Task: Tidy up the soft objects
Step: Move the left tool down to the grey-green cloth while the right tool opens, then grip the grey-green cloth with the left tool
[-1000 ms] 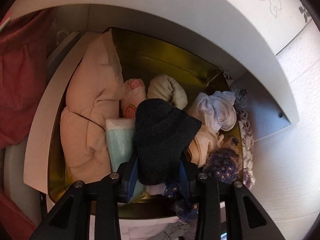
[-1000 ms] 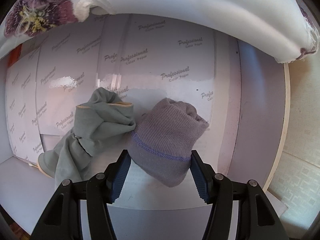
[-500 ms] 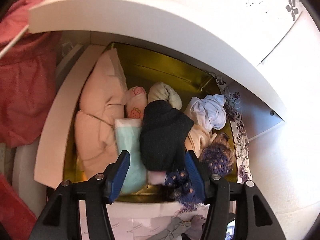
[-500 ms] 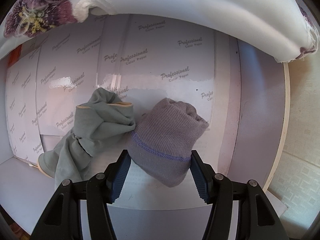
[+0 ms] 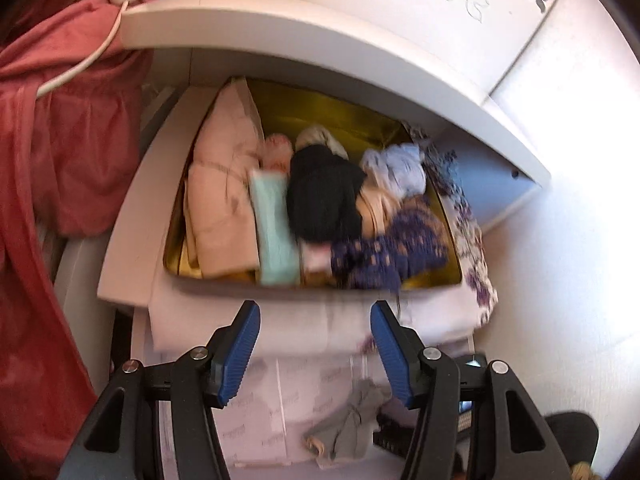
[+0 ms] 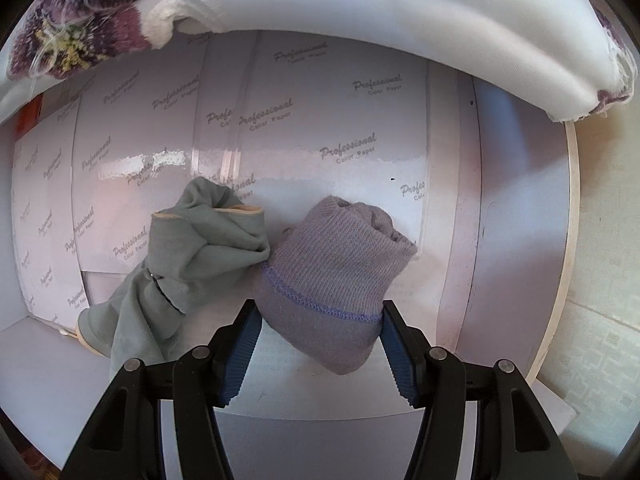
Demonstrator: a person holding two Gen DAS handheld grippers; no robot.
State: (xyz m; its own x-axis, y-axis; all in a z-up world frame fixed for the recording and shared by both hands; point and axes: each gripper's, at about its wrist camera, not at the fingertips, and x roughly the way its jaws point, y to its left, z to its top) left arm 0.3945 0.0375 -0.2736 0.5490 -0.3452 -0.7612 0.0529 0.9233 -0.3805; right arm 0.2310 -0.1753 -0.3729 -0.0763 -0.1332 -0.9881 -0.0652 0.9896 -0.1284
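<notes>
Now the left gripper (image 5: 314, 346) tilts downward, fingers spread and empty, the black sock (image 5: 324, 196) lying in the gold tin (image 5: 452, 276) at twelve o'clock. Pointing straight down, the right gripper (image 6: 320, 346) pinches a rolled purple sock (image 6: 332, 276).

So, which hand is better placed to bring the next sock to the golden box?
Right. Its tool already brackets the purple sock; the left tool is open, empty, outside the golden box.

One gold metal tin (image 5: 360, 120); one rolled black knit sock (image 5: 324, 200); one rolled lilac knit sock (image 6: 340, 272); one crumpled grey-green sock (image 6: 192, 264).
</notes>
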